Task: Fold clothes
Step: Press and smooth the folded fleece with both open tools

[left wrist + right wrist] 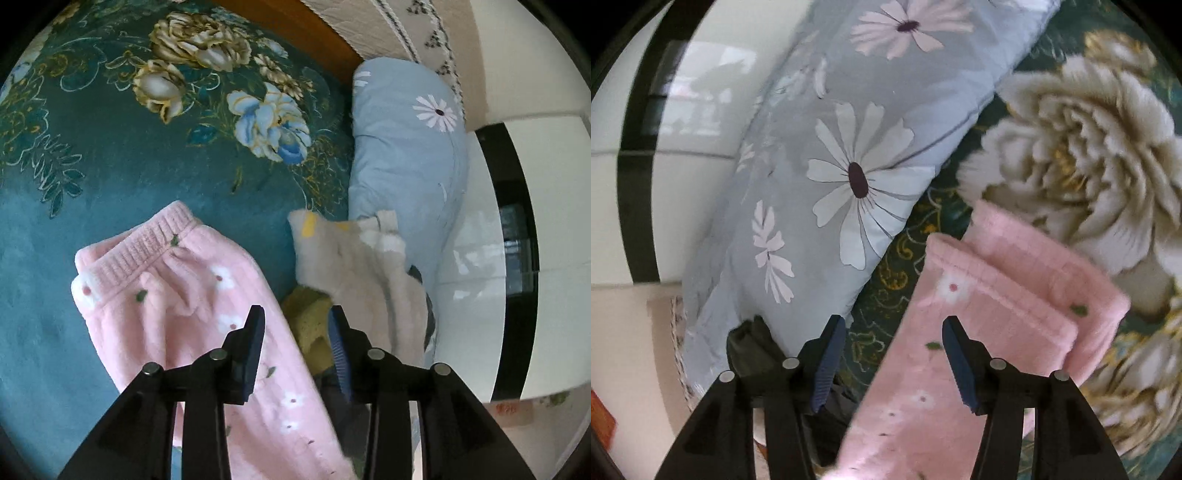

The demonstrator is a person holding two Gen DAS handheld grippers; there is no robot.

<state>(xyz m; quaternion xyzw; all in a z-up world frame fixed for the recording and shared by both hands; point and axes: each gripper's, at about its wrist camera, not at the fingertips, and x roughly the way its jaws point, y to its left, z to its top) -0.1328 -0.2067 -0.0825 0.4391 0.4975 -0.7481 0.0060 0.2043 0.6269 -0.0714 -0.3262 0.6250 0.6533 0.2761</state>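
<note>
I judged the folding to be partly done. The pink trousers lay on the bed, on its dark green flowered cover, with one leg laid over the other: in the right wrist view the two leg ends lay one on the other, the upper one a little short of the lower. So the fold along the length seemed made, while the fold across, bringing the leg ends toward the waistband, was in my opinion not yet made. The long axis of the trousers ran from the waistband, far from the left gripper, to the leg ends, far from the right gripper. In the left view it ran obliquely from upper left to lower right. Both grippers hung over the trousers with their jaws apart and nothing between the pads, the right one wider than the left. A cream and yellow heap of other clothes lay beside the trousers, against a blue pillow, and it looked unfolded.
</note>
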